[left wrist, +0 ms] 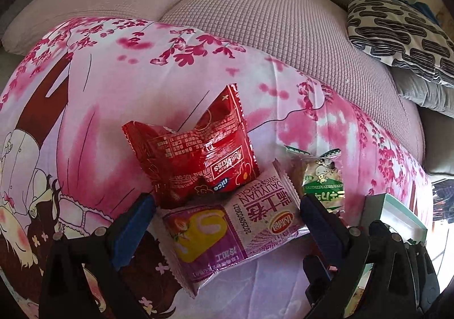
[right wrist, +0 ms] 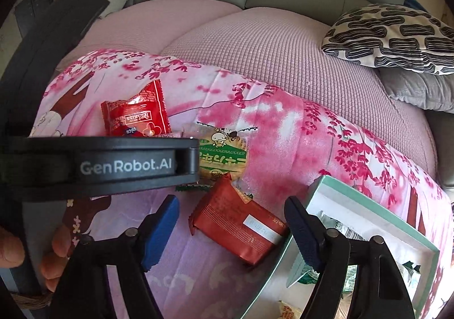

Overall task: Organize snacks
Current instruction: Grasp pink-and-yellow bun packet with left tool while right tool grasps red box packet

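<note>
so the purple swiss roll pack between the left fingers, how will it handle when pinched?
The purple pack looks puffed, so probably light and squashy. Its glossy film may slip on the left gripper pads. The red bag overlaps its edge and could shift.

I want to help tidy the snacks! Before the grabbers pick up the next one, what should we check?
1. Left gripper open: ok, its fingers stand wide apart.
2. Purple swiss roll packet lined up: ok, it lies between those fingers.
3. Purple packet free to lift: not ok, the red snack bag appears to rest on its far edge.
4. Right gripper open: ok, nothing is held.
5. Brown-red packet within reach: ok, it lies between the right fingers, beside the box.
6. Teal box has room: cannot tell, only part of its inside shows.
</note>
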{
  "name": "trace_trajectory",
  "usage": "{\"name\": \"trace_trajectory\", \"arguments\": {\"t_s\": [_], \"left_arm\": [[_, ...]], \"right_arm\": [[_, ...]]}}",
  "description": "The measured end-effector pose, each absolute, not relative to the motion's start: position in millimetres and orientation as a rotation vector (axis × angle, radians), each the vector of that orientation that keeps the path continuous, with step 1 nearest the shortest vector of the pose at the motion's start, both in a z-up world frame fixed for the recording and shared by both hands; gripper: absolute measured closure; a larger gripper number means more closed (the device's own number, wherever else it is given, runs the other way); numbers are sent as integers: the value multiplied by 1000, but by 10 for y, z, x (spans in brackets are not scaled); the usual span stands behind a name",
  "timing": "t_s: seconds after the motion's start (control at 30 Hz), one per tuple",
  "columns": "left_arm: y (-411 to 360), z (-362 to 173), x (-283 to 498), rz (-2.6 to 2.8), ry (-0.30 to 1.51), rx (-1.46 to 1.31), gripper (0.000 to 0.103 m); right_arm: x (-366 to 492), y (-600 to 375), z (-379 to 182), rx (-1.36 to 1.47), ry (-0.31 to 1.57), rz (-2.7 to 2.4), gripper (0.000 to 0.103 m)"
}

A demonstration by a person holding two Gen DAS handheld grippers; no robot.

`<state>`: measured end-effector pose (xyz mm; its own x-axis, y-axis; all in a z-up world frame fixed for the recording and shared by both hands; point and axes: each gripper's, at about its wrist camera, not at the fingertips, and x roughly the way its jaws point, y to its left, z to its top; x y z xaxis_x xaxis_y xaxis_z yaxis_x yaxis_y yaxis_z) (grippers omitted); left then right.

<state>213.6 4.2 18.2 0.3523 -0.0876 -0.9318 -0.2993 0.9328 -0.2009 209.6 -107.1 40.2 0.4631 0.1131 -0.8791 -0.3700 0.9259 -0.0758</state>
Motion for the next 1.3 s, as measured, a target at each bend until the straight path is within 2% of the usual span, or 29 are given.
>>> {"name": "trace_trajectory", "arguments": {"t_s": [0.23,0.67,0.87,1.03,1.2,1.3], "left_arm": [[150,157,2009,157,1187,-376,1],[362,178,1636,151,1133,-397,10],[543,221,1392,161,1115,-412,13],[668,223,1289,186,1099,-438,14],[681,178,1157,201,1097,-458,14],[663,187,1107,205,1089,-453,15]], "right_arm": [[2045,-1111,354,-256,1079,314,36],[1875,-1054,458,-290,1066,395,36],[1997,-1027,332,-360,1110,381,35],[1996,-993,272,-439,1124,455,26],[1981,-935,196,-572,1127,480,27],[1985,-957,208,-585,1120,472,33]]}}
